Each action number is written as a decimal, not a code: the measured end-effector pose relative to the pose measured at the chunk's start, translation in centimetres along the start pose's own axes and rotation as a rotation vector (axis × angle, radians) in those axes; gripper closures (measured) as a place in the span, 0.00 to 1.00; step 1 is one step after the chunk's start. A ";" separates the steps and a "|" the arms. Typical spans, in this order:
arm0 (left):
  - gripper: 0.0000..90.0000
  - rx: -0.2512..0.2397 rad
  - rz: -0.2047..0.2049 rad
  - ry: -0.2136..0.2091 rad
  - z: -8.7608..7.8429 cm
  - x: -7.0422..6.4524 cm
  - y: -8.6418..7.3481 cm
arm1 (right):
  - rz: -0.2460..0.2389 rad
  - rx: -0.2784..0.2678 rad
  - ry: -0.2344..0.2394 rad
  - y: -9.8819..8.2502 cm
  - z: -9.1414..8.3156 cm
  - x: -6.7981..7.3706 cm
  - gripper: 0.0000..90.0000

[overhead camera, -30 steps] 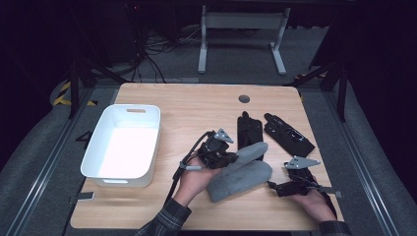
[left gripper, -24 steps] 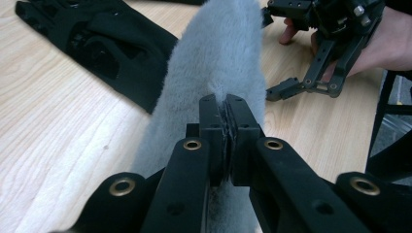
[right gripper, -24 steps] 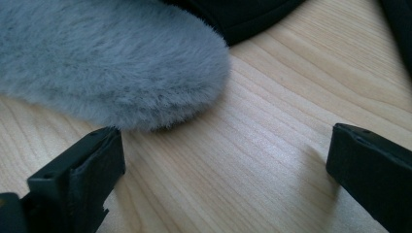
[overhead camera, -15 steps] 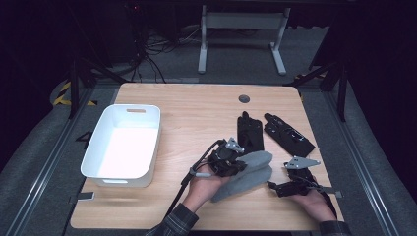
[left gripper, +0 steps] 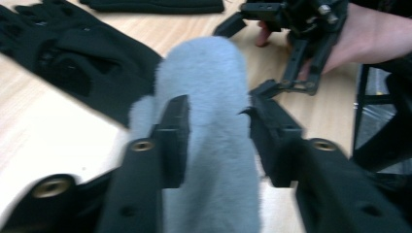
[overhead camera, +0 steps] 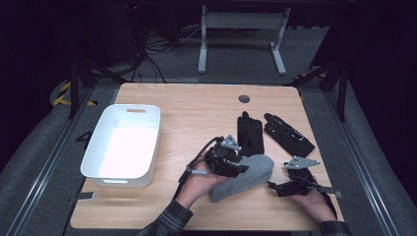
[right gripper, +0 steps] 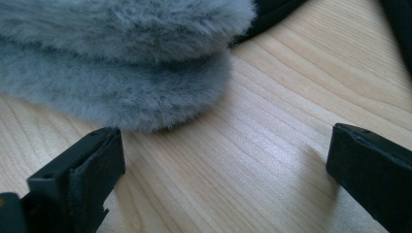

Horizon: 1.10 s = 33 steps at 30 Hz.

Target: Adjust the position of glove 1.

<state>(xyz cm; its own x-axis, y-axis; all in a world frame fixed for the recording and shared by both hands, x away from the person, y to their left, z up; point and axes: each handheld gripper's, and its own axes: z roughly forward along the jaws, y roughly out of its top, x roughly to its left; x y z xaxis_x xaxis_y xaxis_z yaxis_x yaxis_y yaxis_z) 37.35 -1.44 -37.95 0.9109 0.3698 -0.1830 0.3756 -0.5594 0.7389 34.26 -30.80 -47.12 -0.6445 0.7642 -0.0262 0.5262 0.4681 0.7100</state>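
Observation:
Grey fuzzy gloves [overhead camera: 246, 174] lie stacked near the table's front edge. My left gripper [overhead camera: 242, 165] lies over their left end. In the left gripper view the top grey glove [left gripper: 209, 87] runs between the two jaws of my left gripper [left gripper: 216, 131]. Those jaws have just been opening and now flank the fur loosely. My right gripper [overhead camera: 275, 187] rests on the table just right of the stack. It is open, with bare wood between its jaws [right gripper: 223, 165] and the grey fur [right gripper: 121, 58] just ahead of them.
Two black gloves [overhead camera: 250, 135] [overhead camera: 287, 133] lie behind the grey ones; one black glove [left gripper: 68, 58] shows left of my left jaws. A white bin [overhead camera: 156, 142] stands at the left of the wooden table [overhead camera: 196, 108]. A cable hole [overhead camera: 244, 98] sits at the back.
The left gripper moved a little right with the upper grey glove, which now lies flat on the lower one. Its jaws have spread apart. The right gripper stayed put.

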 end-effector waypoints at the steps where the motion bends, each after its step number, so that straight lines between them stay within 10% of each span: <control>1: 0.60 -0.007 -0.004 0.001 0.0 0.3 -0.1 | 0.000 0.000 0.000 0.0 0.0 0.0 0.01; 12: 0.20 0.047 -0.040 -0.075 1.8 4.6 -1.1 | 0.000 0.000 0.000 0.0 0.0 0.0 0.01; 33: 0.15 0.275 -0.026 -0.075 6.1 3.6 -2.5 | 0.000 0.000 0.000 0.0 0.0 0.0 0.01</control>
<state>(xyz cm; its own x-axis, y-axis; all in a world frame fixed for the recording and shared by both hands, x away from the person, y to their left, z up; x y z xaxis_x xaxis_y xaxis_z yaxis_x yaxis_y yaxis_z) 40.73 -3.28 -44.40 0.9065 0.3365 -0.2549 0.4221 -0.7345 0.5314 34.25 -30.80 -47.13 -0.6449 0.7638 -0.0261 0.5259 0.4683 0.7100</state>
